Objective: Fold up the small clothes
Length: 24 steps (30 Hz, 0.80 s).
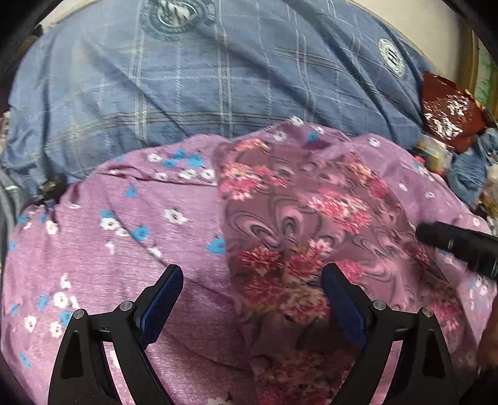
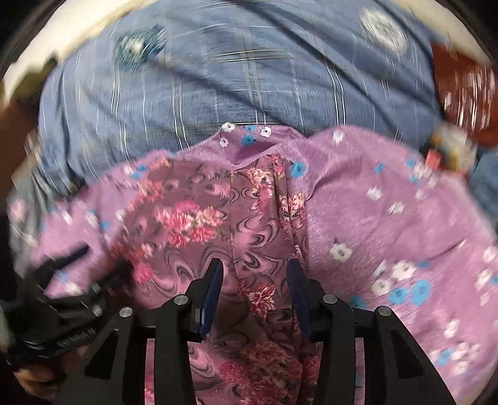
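A mauve garment (image 1: 298,224) with pink flowers and grey swirls lies crumpled on a purple cloth (image 1: 93,249) dotted with blue and white flowers. My left gripper (image 1: 252,274) hovers over the garment's near left edge, jaws wide apart and nothing pinched. The right gripper shows as a black shape (image 1: 460,246) at the garment's right side. In the blurred right wrist view, my right gripper (image 2: 256,264) stands partly open over the garment (image 2: 193,218). A raised fold (image 2: 264,289) runs between its fingers, with no clear pressing. The left gripper (image 2: 62,296) is a dark blur at lower left.
The cloths rest on a bed with a blue plaid cover (image 1: 186,93) that fills the far half. A dark red patterned item (image 1: 451,109) and small clutter (image 1: 435,152) sit at the far right edge. A pale wall or headboard (image 2: 93,25) lies beyond.
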### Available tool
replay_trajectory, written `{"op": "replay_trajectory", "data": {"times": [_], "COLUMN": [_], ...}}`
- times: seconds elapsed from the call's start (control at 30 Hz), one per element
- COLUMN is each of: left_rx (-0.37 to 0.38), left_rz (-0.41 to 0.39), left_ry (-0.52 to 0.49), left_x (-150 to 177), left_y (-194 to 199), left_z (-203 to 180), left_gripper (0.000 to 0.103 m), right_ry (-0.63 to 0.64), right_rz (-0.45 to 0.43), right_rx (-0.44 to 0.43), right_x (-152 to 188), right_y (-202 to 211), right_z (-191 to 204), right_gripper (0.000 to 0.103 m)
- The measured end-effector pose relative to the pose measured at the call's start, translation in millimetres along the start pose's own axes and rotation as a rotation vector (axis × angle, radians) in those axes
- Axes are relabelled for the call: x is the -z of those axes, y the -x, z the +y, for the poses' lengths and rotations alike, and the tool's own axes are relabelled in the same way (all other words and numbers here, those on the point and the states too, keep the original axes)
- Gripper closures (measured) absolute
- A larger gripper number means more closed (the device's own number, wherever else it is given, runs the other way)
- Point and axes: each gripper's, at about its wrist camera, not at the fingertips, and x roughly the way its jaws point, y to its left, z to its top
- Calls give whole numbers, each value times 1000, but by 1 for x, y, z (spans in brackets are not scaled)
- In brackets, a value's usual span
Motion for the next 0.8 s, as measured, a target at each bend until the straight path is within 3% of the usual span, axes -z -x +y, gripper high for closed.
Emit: {"op": "replay_trajectory", "data": {"times": [0.13, 0.23, 0.3, 0.4, 0.53, 0.6, 0.8], "left_rx": [87, 151, 187, 238, 224, 215, 275], "left_rz": [26, 47, 63, 75, 91, 101, 127], "left_ry": [39, 84, 102, 139, 153, 180, 269], "left_x": [-6, -8, -8, -10, -10, -10, -9], "left_y": [-4, -11, -15, -21, -31, -35, -48], "left_z": [15, 26, 31, 38, 42, 43, 49], "left_gripper": [13, 15, 29, 40, 35, 26, 24], "right_ry": [-181, -266, -309, -327, -316, -335, -362], "right_rz": [35, 80, 125, 168, 191, 204, 236], "right_rx": [-198, -262, -303, -307, -239, -260, -359], "right_x": [-9, -9, -7, -5, -5, -5, -3], "right_y": [-3, -13, -25, -36, -46, -54, -70], "right_z": [-49, -70, -77, -79, -80, -83, -75], "right_gripper": [56, 55, 55, 55, 55, 54, 51]}}
